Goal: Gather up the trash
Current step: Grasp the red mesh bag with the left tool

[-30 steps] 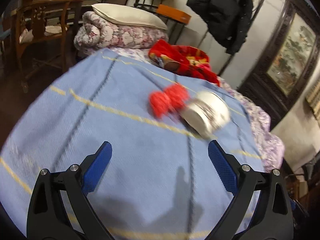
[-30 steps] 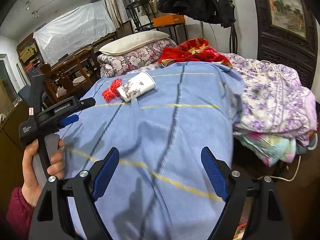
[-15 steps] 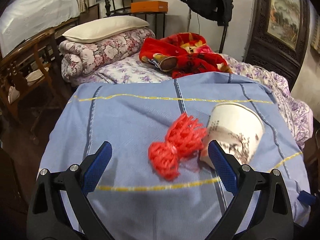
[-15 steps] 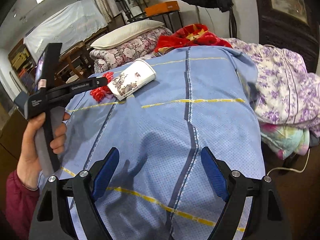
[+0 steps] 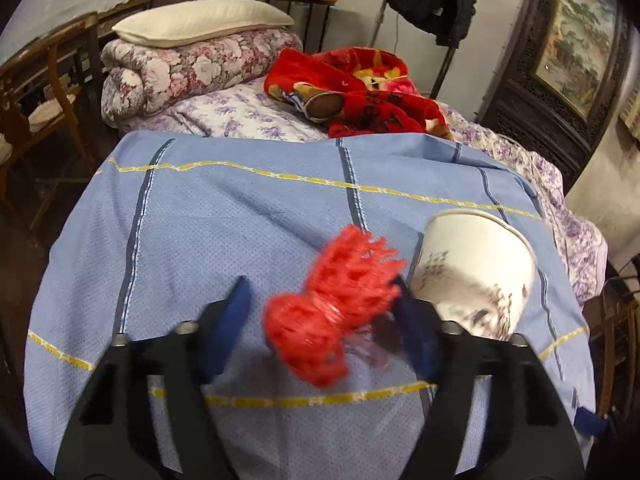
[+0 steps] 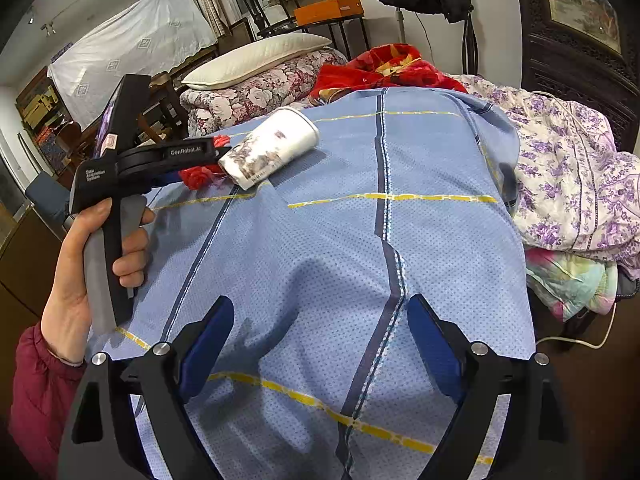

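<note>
**Inspector:** Red plastic netting, is that the item in hand?

**Operator:** Yes. The red mesh wad [image 5: 340, 312] lies on the blue checked bedspread [image 5: 240, 220], touching the side of a tipped-over paper cup [image 5: 476, 276]. My left claw [image 5: 320, 320] has its jaws parted on either side of the wad; neither pad is pressing it yet as far as I can tell, though the picture is blurred there.

**Inspector:** Handling properties?

**Operator:** I judge it very light, soft and springy. It should crush under the pads and not slip, since the open weave offers plenty of purchase. Nothing fragile about it. The pinched waist between the two flared ends looks the best place to take hold.

**Inspector:** And the cup?

**Operator:** Thin-walled and light too; it lies on its side with the mouth facing away from the left claw. It would dent if squeezed hard, so I would grip across the rim or body gently.

**Inspector:** Right side?

**Operator:** The right claw [image 6: 320, 340] hangs wide and empty over the near bedspread, well apart from both items.
</note>
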A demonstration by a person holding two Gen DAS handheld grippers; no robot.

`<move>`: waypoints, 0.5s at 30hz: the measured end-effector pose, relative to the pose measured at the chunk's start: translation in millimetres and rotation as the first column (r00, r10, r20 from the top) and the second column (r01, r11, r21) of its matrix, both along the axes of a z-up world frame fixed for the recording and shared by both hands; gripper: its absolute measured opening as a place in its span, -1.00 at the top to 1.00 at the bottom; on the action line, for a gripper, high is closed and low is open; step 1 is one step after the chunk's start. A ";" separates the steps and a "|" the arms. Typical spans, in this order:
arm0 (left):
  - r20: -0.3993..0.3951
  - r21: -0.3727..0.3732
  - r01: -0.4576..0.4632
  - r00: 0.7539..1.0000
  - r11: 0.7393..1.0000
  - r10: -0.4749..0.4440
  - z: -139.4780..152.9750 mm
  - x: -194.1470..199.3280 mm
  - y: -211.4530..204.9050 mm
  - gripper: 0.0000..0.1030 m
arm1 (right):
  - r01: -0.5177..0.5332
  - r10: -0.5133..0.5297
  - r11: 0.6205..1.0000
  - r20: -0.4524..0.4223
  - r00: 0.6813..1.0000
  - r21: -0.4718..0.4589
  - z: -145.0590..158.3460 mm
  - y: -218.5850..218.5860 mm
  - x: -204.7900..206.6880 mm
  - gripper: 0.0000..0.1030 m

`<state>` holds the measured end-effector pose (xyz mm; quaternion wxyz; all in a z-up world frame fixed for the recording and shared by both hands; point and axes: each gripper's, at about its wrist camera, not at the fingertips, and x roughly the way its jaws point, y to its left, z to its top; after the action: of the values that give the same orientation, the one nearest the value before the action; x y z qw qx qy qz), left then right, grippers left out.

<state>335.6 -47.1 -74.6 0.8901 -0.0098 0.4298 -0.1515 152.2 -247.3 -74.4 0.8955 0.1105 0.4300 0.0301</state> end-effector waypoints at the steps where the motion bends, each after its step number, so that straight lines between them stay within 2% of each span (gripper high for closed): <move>1: 0.008 -0.002 0.008 1.000 1.000 -0.008 1.4 -5.2 -0.6 -0.04 | 0.001 -0.001 1.000 0.000 1.000 0.003 0.1 -0.1 -0.4 -0.70; 9: 0.092 0.006 -0.014 0.996 1.000 0.014 25.0 -60.8 14.5 -0.02 | 0.005 -0.005 1.000 -0.003 1.000 -0.002 -0.4 -1.0 1.5 -0.68; 12: 0.113 -0.041 -0.027 0.993 0.999 0.031 35.4 -91.3 27.6 -0.02 | 0.005 -0.005 1.000 -0.002 1.000 -0.001 -0.5 -1.0 1.4 -0.68; 15: 0.094 -0.107 -0.059 0.993 0.992 0.070 32.5 -112.9 42.2 -0.02 | 0.005 -0.005 1.000 -0.002 1.000 0.000 -0.5 -1.0 1.3 -0.68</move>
<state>222.7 -4.9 -42.2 0.9126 -0.0629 0.3769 -0.1453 153.5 -248.3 -74.9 0.8951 0.1115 0.4308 0.0276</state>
